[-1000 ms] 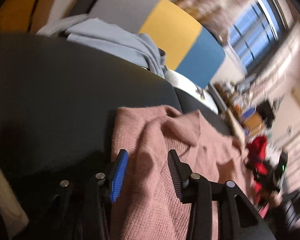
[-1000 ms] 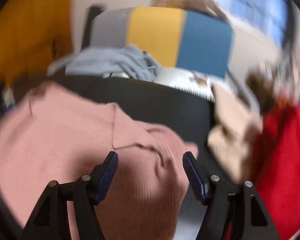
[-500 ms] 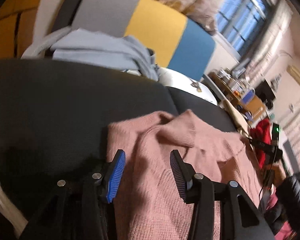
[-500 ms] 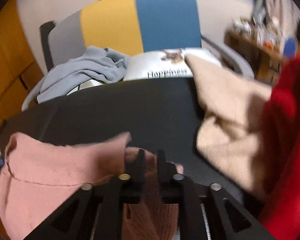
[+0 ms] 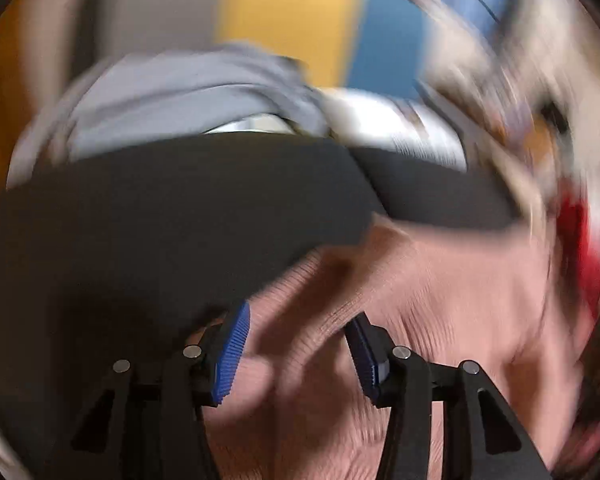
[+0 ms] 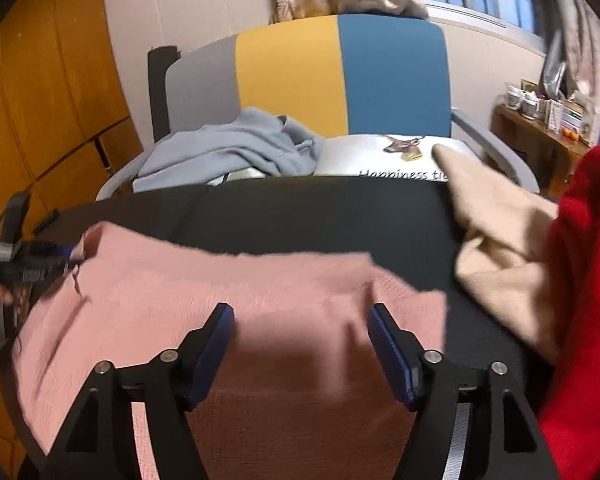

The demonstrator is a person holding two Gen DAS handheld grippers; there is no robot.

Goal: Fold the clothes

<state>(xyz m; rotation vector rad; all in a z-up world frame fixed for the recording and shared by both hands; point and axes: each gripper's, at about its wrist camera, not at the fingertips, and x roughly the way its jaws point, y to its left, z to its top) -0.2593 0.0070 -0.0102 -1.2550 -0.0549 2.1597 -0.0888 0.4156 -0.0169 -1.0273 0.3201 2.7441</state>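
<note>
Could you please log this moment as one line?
left claw open | right claw open | pink sweater flat on black surface

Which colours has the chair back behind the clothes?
Chair back: grey, yellow and blue vertical panels, clearest in the right wrist view.

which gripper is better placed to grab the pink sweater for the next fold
Right, probably. The right gripper is open and steady over the pink sweater near its far edge; the left gripper view is motion-blurred.

Left wrist view: smeared by motion throughout.
Pink sweater (image 6: 284, 320): lower part cut off by the frame.
Red garment (image 6: 580, 300): runs off the right edge.
</note>
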